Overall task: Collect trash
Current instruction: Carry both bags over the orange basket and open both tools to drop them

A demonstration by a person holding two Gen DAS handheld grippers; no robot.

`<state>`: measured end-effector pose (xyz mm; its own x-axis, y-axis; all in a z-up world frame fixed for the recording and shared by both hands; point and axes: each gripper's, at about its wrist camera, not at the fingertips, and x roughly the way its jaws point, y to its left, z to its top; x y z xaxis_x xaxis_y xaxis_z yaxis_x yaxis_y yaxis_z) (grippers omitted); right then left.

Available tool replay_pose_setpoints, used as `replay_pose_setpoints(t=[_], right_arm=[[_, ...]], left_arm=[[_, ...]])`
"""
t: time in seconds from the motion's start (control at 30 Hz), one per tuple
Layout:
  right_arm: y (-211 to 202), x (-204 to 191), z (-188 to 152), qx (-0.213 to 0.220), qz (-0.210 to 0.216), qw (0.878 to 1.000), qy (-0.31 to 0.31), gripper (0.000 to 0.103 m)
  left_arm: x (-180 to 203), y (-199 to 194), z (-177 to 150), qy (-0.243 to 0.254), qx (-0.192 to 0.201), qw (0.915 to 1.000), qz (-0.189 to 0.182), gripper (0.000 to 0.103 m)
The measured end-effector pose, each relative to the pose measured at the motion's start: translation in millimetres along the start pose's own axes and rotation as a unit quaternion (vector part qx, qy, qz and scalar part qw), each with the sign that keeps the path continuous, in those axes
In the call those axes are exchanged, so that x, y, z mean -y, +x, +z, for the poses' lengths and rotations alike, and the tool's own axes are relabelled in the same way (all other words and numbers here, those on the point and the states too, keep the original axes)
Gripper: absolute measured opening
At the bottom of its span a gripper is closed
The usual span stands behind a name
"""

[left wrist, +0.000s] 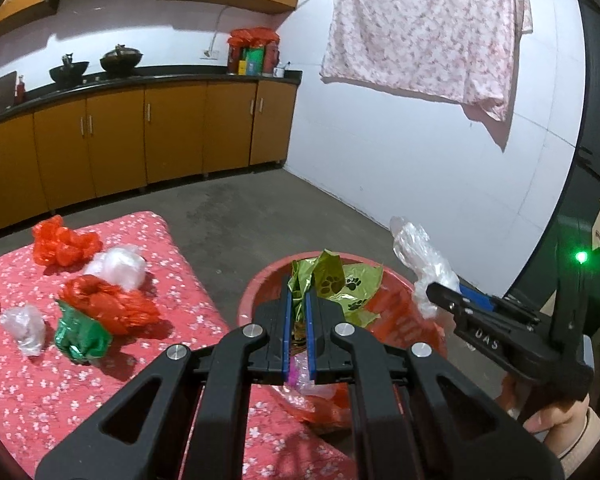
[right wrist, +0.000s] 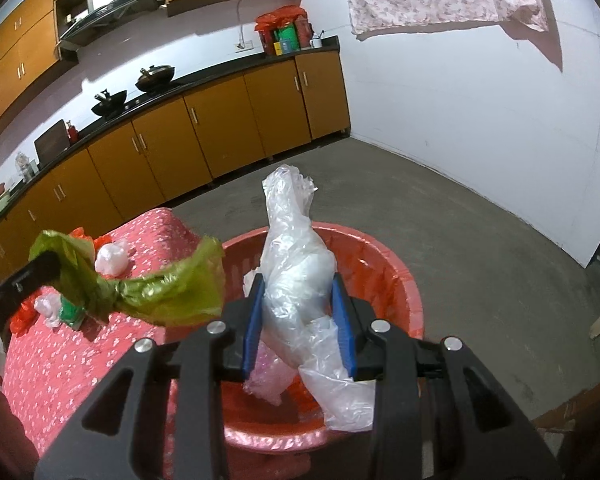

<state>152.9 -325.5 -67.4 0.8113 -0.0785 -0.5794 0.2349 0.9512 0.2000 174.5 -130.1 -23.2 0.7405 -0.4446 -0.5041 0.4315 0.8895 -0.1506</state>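
Note:
My left gripper (left wrist: 299,298) is shut on a crumpled olive-green bag with paw prints (left wrist: 336,282), held over the red basin (left wrist: 256,294). From the right wrist, that green bag (right wrist: 156,292) hangs at the left, above the table edge. My right gripper (right wrist: 298,316) is shut on a clear plastic bag (right wrist: 296,276), also above the red basin (right wrist: 400,276). In the left wrist view the right gripper (left wrist: 452,294) comes in from the right with the clear bag (left wrist: 420,264). Pink and clear scraps lie inside the basin.
A table with a red flowered cloth (left wrist: 40,380) holds red bags (left wrist: 66,242), a green wrapper (left wrist: 82,334) and clear bags (left wrist: 118,266). Orange kitchen cabinets (left wrist: 140,132) line the far wall. A pink sheet (left wrist: 424,28) hangs on the white wall. Grey floor lies beyond the basin.

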Motion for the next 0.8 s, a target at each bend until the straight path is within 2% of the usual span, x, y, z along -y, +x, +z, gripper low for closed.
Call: replay_pose_setpoints(t=[0.3,0.43,0.47,0.6,0.77,0.8], right_arm=[[11.6,8.7,5.8,0.001,0.001,1.0,0.016,0.033],[15.9,9.3,8.5,0.002,0.012,1.0,0.023,0.036],[15.7,10.8,8.8,0.002,0.015,1.0,0.025,0.037],[15.7,14.7,6.4,0.004,0.015,0.999,0.029,0.044],[15.6,19.7,2.4,0.0,0.006,0.999,0.032,0.049],[15.3,20.1,1.4,-0.001,0.004,0.999,0.033,0.052]], left_arm=[[11.7,20.1,-4.0,0.002,-0.017,0.9997,-0.016,0.006],[16.2,29.9,-7.5,0.007,-0.03,0.9993,-0.02,0.007],[16.6,32.7,-8.4,0.007,-0.035,0.9992,-0.021,0.01],[12.1,35.0,-11.6,-0.002,-0.039,0.9991,-0.019,0.044],[4.6,34.1,-12.7,-0.011,-0.042,0.999,-0.011,0.047],[2.2,32.7,-12.9,-0.013,-0.041,0.9991,-0.006,0.05]])
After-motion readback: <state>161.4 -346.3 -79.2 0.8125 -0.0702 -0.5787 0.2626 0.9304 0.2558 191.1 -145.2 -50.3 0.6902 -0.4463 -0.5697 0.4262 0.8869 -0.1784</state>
